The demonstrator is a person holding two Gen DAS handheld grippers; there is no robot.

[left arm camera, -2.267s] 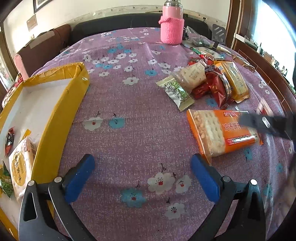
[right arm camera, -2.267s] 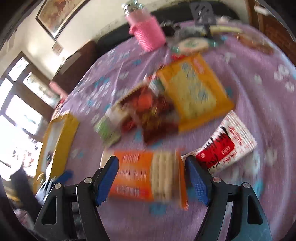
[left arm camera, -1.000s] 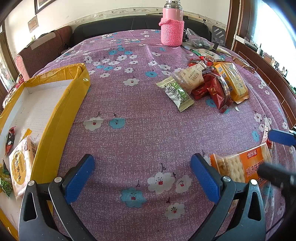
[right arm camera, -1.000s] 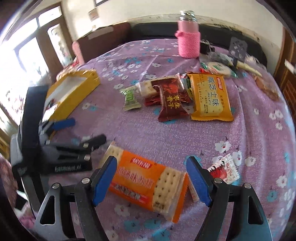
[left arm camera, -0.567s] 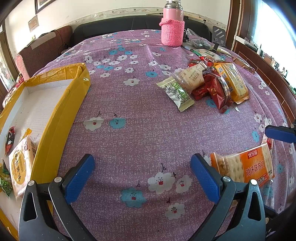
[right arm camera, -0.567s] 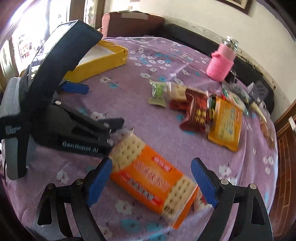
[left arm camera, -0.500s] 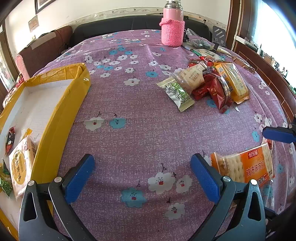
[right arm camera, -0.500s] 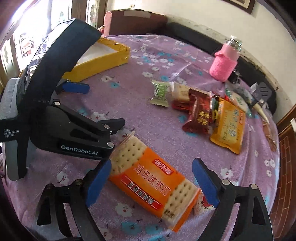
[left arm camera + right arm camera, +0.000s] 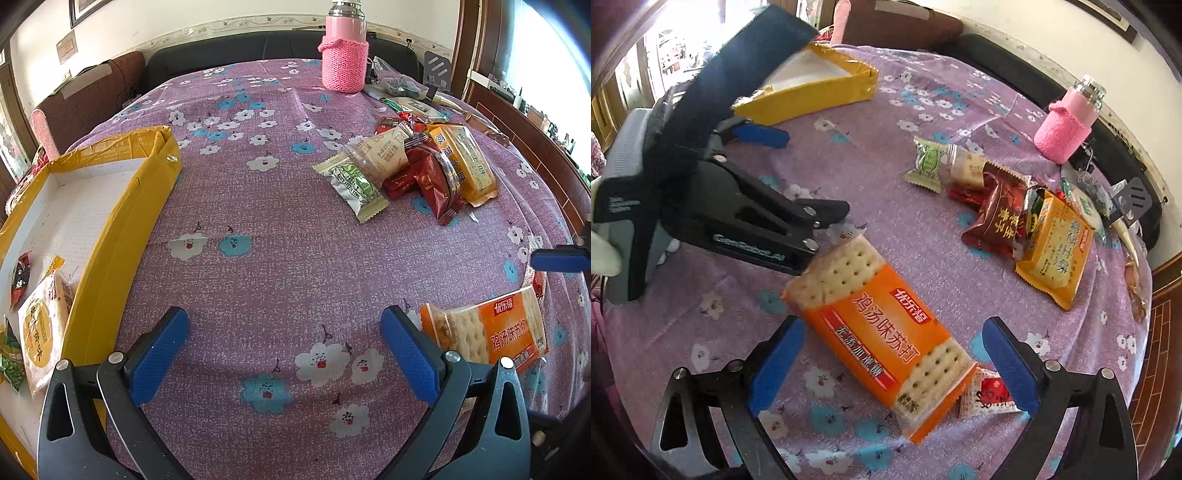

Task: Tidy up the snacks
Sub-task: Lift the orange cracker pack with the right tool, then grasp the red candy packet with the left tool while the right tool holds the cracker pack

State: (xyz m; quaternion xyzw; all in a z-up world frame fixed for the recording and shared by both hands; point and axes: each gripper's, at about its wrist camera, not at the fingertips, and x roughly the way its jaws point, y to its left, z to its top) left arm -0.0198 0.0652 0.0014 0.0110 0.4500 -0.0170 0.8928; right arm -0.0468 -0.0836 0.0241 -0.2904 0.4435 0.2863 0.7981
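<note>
On the purple flowered tabletop (image 9: 280, 229), my yellow cardboard box (image 9: 122, 221) waits at nine o'clock. The orange soda-cracker packet (image 9: 882, 332) lies flat between my right tool (image 9: 890, 354), whose jaws have just been opening. My left tool (image 9: 284, 343) is spread, empty. I should square up before pinching.

Bright daylight, window glare blown out at edges; strong fisheye bending; corners dark, perhaps vignetted.
</note>
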